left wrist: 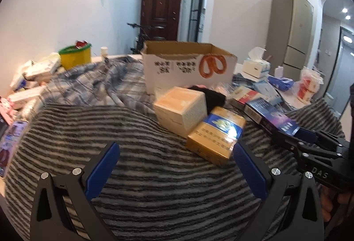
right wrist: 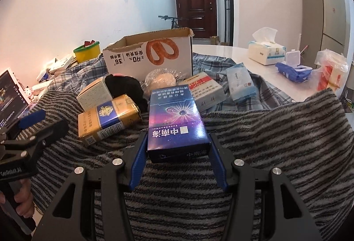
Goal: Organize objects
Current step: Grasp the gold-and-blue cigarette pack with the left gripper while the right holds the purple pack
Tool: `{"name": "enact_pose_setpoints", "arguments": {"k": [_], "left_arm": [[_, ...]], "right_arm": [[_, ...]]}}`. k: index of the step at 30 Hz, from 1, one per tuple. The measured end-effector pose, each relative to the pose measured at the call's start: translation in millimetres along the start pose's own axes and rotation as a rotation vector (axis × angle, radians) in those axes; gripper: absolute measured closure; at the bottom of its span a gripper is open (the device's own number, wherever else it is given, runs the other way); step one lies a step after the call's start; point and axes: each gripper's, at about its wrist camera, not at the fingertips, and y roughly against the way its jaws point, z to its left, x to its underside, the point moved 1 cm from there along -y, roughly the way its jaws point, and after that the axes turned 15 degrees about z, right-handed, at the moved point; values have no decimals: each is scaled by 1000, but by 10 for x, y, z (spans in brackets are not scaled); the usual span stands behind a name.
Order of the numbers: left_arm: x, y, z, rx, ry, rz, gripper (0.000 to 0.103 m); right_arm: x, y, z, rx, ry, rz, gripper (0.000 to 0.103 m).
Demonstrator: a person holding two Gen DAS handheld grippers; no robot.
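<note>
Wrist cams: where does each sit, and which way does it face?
Left wrist: on the left tool, open over the striped blanket, facing the cardboard box; right tool at right.
Right wrist: on the right tool, clamping the blue pack; left tool and a hand at left.
Shared: box, gold pack.

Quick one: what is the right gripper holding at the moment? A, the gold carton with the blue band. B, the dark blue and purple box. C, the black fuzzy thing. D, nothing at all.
B: in the right wrist view the right gripper has its blue fingers pressed against both sides of the dark blue and purple box, while the gold carton lies untouched on the striped blanket.
</note>
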Motion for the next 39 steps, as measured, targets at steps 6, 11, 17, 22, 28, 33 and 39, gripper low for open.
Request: {"name": "enact_pose_setpoints", "arguments": {"k": [6, 11, 17, 22, 28, 33, 39], "left_arm": [[-187, -193, -146, 186, -195, 163, 0], [-363, -363, -302, 159, -324, 241, 0], [-383, -524, -403, 156, -351, 293, 0], [-395, -563, -471, 159, -363, 306, 2], [-405, -607, -488, 169, -358, 323, 30], [-370, -611, -473, 194, -348, 335, 47], [-352, -493, -384, 204, -300, 292, 48]], "right_arm": [[-72, 10, 21, 13, 50, 10, 38], [-161, -26, 28, 41, 69, 20, 38], [-220, -104, 1, 46, 46, 54, 38], [-234, -98, 11, 60, 60, 53, 38], [-227, -121, -37, 47, 38, 60, 38], [-211, -131, 2, 69, 58, 58, 38], [-215, -136, 31, 82, 74, 58, 38]]}}
